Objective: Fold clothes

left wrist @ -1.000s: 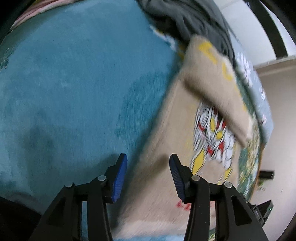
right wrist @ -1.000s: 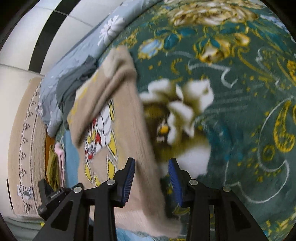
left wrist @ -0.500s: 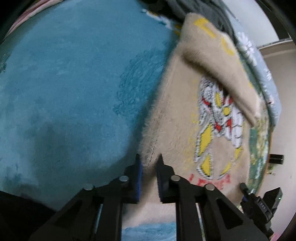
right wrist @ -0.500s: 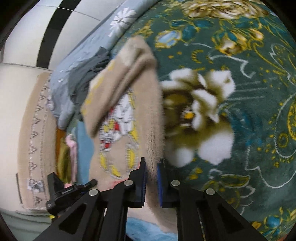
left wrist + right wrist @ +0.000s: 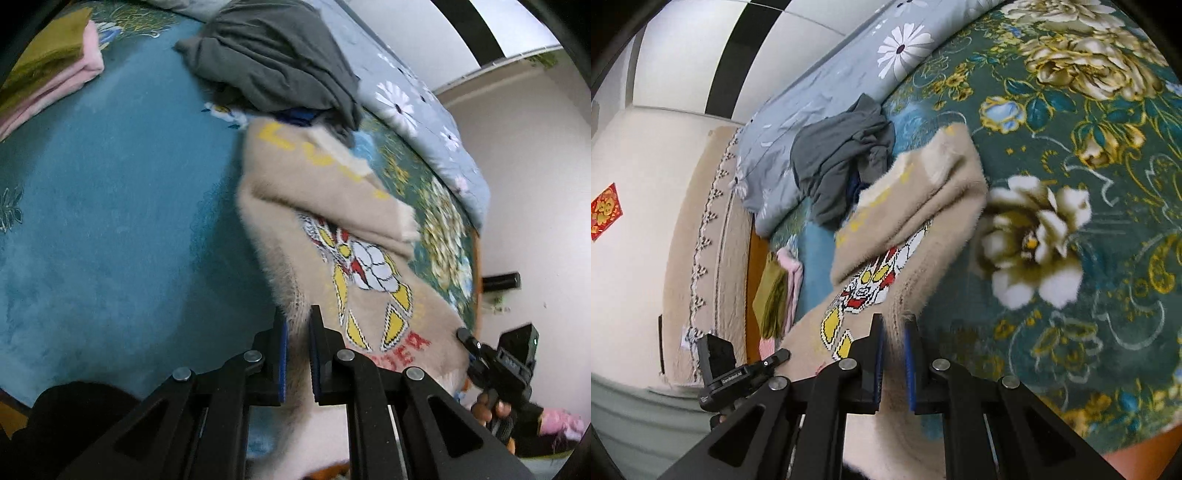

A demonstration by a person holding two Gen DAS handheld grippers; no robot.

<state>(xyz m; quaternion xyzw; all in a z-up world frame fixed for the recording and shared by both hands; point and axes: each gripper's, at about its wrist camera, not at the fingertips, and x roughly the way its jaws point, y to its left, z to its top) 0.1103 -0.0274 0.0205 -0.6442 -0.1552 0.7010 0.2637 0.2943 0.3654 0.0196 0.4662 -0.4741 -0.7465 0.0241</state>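
Both grippers have closed since a second ago, when their jaws stood wide over the sweater's near hem, and that hem has come up off the bed with them. The left gripper [image 5: 297, 328] now pinches the fuzzy left edge of the beige sweater [image 5: 332, 206], jaws narrow with the knit squeezed between the blue pads. The right gripper [image 5: 894, 332] does the same on the right edge of the sweater [image 5: 923, 206], its jaws just as narrow around the fabric.

Largest in view is the bed: a green floral blanket [image 5: 1089, 184] covers its right side and a teal blanket [image 5: 110, 203] its left. The sweater lies across the line where the two meet, its far part flat on the bed with a sleeve folded over the cartoon print [image 5: 365, 269], its near part hanging raised between the grippers. Along the far side runs a grey-blue daisy quilt [image 5: 849, 74]. A crumpled grey garment [image 5: 277, 59] sits just beyond the sweater's far end, touching it. At the far left corner a folded pink cloth [image 5: 59, 85] and an olive one [image 5: 40, 55] are stacked, well apart from the sweater.

No bin or basket shows in either view. In the left view the hand [image 5: 491, 408] on the right gripper's handle is visible at the lower right.
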